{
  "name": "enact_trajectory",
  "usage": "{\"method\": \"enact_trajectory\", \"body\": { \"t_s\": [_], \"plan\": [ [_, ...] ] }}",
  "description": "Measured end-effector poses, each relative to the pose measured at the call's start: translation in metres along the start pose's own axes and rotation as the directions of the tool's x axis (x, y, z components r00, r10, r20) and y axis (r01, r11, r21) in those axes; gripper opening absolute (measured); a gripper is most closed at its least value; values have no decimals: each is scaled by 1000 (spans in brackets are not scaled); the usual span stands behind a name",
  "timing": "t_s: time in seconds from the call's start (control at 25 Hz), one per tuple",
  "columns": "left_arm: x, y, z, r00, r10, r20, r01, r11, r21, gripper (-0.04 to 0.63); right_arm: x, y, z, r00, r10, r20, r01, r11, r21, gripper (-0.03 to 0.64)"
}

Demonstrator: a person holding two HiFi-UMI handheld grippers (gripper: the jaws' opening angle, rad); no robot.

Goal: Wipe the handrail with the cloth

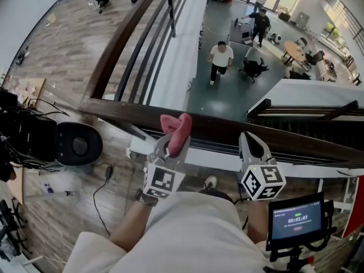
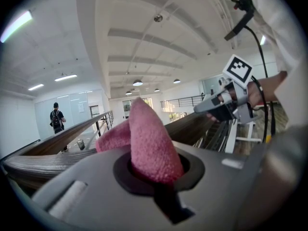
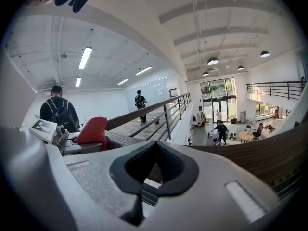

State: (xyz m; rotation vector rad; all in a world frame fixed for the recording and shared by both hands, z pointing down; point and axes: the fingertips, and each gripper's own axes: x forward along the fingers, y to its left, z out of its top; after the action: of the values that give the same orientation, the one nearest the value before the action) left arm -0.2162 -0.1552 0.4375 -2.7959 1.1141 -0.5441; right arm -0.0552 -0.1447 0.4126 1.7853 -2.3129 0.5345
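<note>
Far below the balcony lies a grey hall floor (image 1: 227, 67) where several people stand. A dark brown wooden handrail (image 1: 296, 138) crosses the head view from left to right. At its left end it meets a second stretch of rail that runs away from the person.

The left gripper (image 1: 170, 148) is clenched on a pink fluffy cloth (image 1: 177, 128). In the left gripper view the jaws of this gripper (image 2: 155, 179) are pressed together on the lower part of the cloth (image 2: 147, 138). The cloth stands out of them as a long folded tongue. Its long axis follows the jaws, and the rounded tip points away from the person, across the handrail (image 2: 43, 150). In the head view the tip lies over the near edge of the rail. I cannot tell whether it really touches the wood. From the right gripper view the cloth (image 3: 91, 129) shows at the left, upright above the rail top (image 3: 269, 153).

The right gripper (image 1: 254, 145) is at the near side of the handrail, to the right of the left one and apart from it. Its jaws (image 3: 154, 177) are closed together with nothing between the pads.

A small black screen with green figures (image 1: 297, 218) is at the lower right of the head view.
</note>
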Motion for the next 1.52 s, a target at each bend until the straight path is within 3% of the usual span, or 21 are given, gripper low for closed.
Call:
{"method": "enact_trajectory", "body": {
  "t_s": [0.76,0.96,1.52],
  "plan": [
    [9,-19,5,999,-45,9,45,999,-15,34,-2,-4,-4,1000,-6,0,6,1000,9,3],
    [15,-34,-8,998,-67,-8,67,997,-50,34,-4,-8,-4,1000,-19,3,19,1000,12,3],
    [21,-41,8,992,-122,18,123,992,-30,34,-5,-14,-8,999,-37,4,37,999,24,3]
  ]
}}
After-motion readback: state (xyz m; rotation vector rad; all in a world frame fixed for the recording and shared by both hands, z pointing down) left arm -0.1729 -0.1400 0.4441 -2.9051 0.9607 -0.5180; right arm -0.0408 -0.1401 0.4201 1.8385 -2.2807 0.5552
